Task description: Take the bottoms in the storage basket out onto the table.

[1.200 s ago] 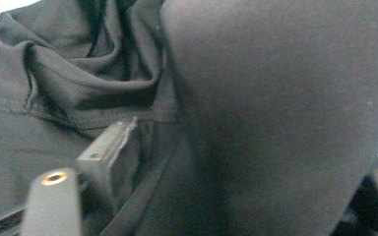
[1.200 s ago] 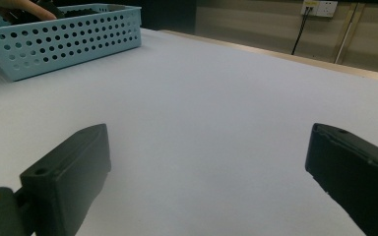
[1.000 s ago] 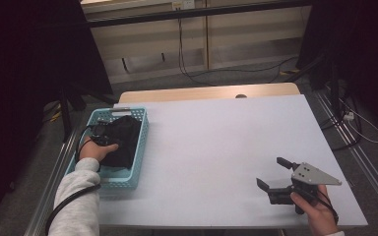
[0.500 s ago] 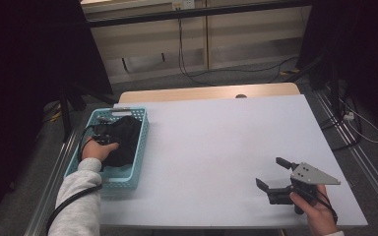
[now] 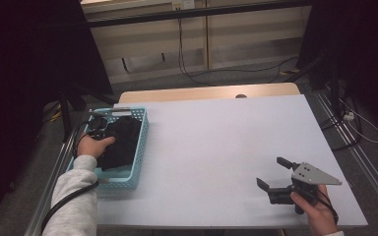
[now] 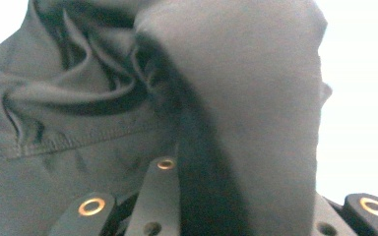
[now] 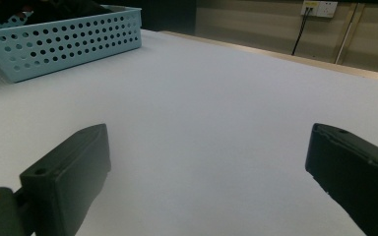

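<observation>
On the left edge of the white table (image 5: 216, 137), a pale blue perforated basket (image 5: 140, 142) is seen from the high view, with a black garment (image 5: 120, 145) heaped inside it. The garment is seen to cover most of the basket's floor, and part of it is bunched toward the basket's far end. The left gripper (image 5: 97, 129) is lowered into the far left part of the basket, with the person's left hand (image 5: 92, 146) around it and a grey sleeve (image 5: 74, 201) trailing back from the basket toward the near table edge. In the left gripper view, dark folded cloth with a stitched hem is pressed right up against the jaws; whether the jaws are clamped on the cloth or merely pushed into it cannot be told.

Well apart from the basket, near the table's opposite near corner, the right gripper (image 5: 271, 176) is held just above the bare tabletop by the right hand (image 5: 319, 209), its jaws spread wide with nothing between them. From the right gripper view, the basket's holed wall (image 7: 64, 42) is seen far off beyond open white surface. Between basket and right gripper, nothing is placed. Beyond the basket, past the table's far edge, cables (image 5: 187, 54) are draped over the floor.
</observation>
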Demonstrator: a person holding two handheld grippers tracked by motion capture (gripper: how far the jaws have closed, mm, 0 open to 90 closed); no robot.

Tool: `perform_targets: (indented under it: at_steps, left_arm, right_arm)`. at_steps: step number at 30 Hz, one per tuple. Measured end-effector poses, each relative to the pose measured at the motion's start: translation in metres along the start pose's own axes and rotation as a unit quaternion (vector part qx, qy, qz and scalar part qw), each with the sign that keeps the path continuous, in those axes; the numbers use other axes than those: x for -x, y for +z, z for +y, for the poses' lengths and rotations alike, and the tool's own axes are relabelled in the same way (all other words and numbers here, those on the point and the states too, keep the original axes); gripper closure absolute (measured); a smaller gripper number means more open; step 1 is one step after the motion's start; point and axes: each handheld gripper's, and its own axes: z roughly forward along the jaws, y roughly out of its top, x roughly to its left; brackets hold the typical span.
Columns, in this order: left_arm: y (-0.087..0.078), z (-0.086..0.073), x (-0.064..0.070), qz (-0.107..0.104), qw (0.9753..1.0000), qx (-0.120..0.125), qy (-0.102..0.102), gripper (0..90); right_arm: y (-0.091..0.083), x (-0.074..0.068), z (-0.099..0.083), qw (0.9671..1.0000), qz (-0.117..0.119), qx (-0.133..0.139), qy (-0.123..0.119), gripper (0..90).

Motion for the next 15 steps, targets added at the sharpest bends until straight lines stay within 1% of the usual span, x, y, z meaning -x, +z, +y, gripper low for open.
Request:
perform_targets:
  at_steps: [1,3,6,7,8,9,12,13,15]
  left_arm:
    - [-0.005,0.003,0.001,0.000,1.0000,0.000,0.007,79.2]
    - [-0.013,0.009,0.005,-0.001,0.9998,0.016,0.007,79.6]
    - [-0.027,0.019,0.014,-0.001,0.9990,0.035,0.026,79.7]
    - [-0.032,0.021,0.017,-0.007,0.9987,0.045,0.025,79.8]
    - [-0.037,0.024,0.020,-0.016,0.9980,0.051,0.032,79.9]
    - [-0.042,0.026,0.023,-0.020,0.9974,0.057,0.040,79.9]
    - [-0.054,0.033,0.034,-0.021,0.9951,0.077,0.059,79.9]
    - [-0.057,0.035,0.036,-0.023,0.9946,0.078,0.065,79.9]
    - [-0.067,0.040,0.044,-0.030,0.9924,0.096,0.072,79.9]
  right_arm:
    - [0.000,0.000,0.000,1.0000,0.000,0.000,0.000,2.5]
    - [0.000,0.000,0.000,1.0000,0.001,-0.001,-0.001,2.5]
    - [0.000,-0.001,0.000,1.0000,0.001,0.000,-0.001,2.5]
    - [0.000,-0.001,0.000,1.0000,0.001,0.000,-0.002,2.5]
    - [0.000,0.000,0.000,1.0000,0.000,-0.001,-0.002,2.5]
    - [0.000,0.000,0.000,1.0000,-0.001,-0.001,-0.001,2.5]
    - [-0.001,0.000,0.000,1.0000,-0.002,0.000,0.000,2.5]
    - [0.000,0.000,0.000,1.0000,-0.001,0.000,0.000,2.5]
    - [0.000,0.000,0.000,1.0000,-0.001,-0.001,-0.001,2.5]
